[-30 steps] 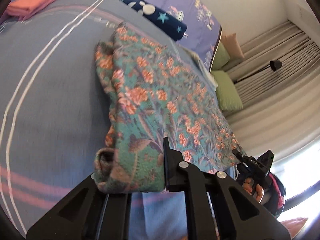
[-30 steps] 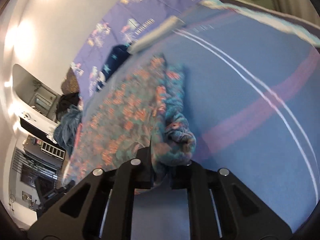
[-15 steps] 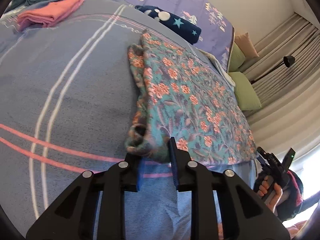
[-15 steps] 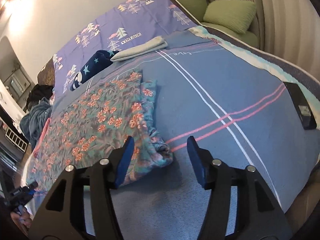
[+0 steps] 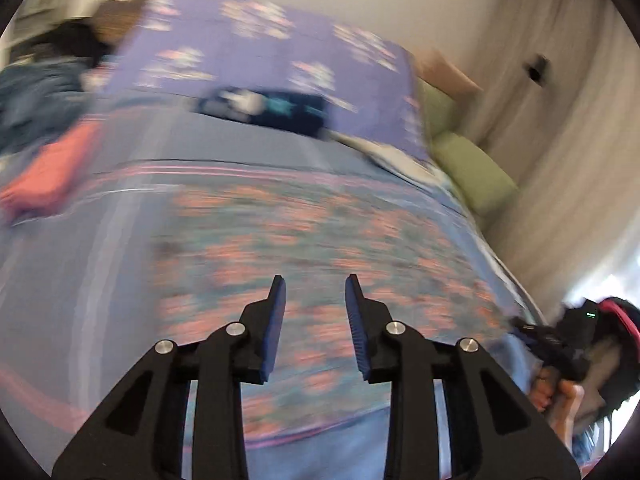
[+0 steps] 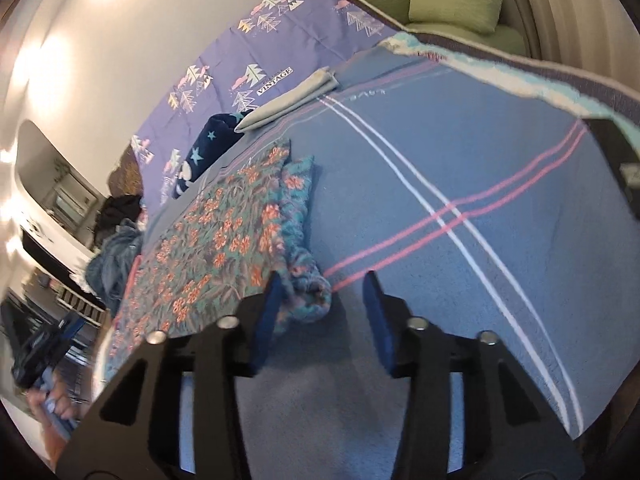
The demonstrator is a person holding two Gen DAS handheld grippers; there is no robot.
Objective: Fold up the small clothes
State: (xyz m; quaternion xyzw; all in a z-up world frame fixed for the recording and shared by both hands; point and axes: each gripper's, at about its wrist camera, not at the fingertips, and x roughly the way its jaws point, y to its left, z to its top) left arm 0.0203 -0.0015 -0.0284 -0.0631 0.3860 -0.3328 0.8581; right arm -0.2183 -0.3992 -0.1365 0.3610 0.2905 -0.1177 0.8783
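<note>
The floral garment lies flat on the blue striped blanket of the bed, filling the left middle of the right wrist view and the blurred centre of the left wrist view. The left tool hangs above the cloth, its jaws opening with nothing between them. The right tool is closing at lower centre; the garment's bunched corner sits just inside its left finger, unpinched.

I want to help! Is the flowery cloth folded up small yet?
Not small yet: the flowery cloth lies wide and flat on the blue blanket, only its side edge turned in.
</note>
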